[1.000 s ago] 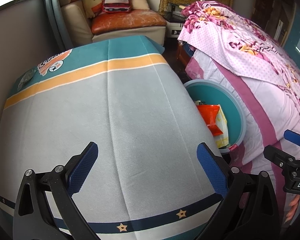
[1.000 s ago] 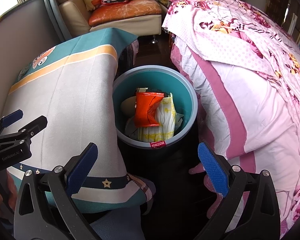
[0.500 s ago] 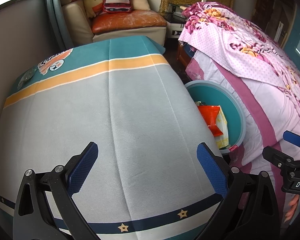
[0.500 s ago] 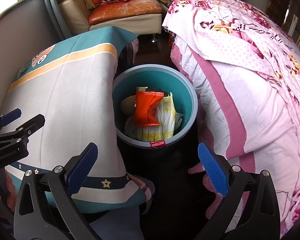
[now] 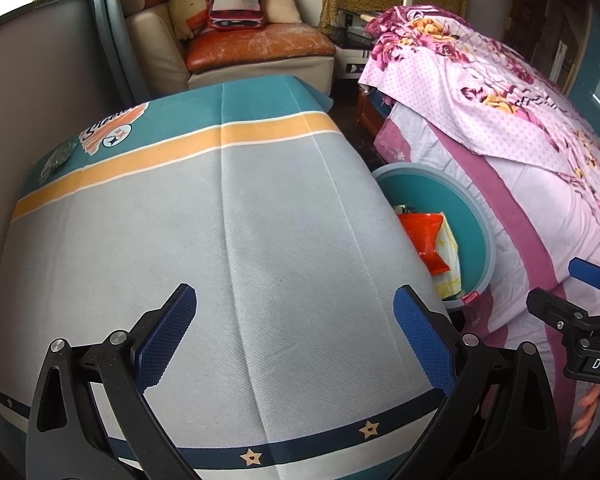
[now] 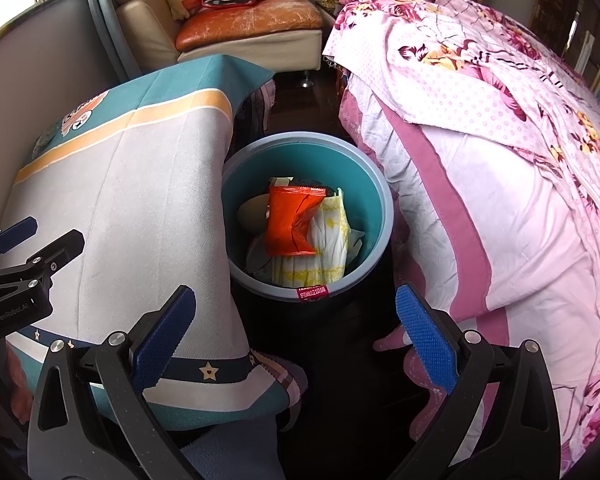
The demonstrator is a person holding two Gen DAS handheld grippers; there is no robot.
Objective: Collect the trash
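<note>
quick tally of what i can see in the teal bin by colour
orange-red wrapper: 1
white and yellow packaging: 1
beige rounded item: 1
total: 3 distinct items in the teal bin; scraps underneath are too hidden to count

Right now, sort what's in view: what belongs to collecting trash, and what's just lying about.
Belongs to the job:
teal bin
orange wrapper in the bin
yellow-and-white wrapper in the bin
clear plastic scrap on the tablecloth
left tool and right tool, both open and empty

Just lying about:
tablecloth
floral bedspread
sofa

Left hand-held gripper [image 5: 294, 334] eased slightly left over table [image 5: 260, 220]; nothing else moved
</note>
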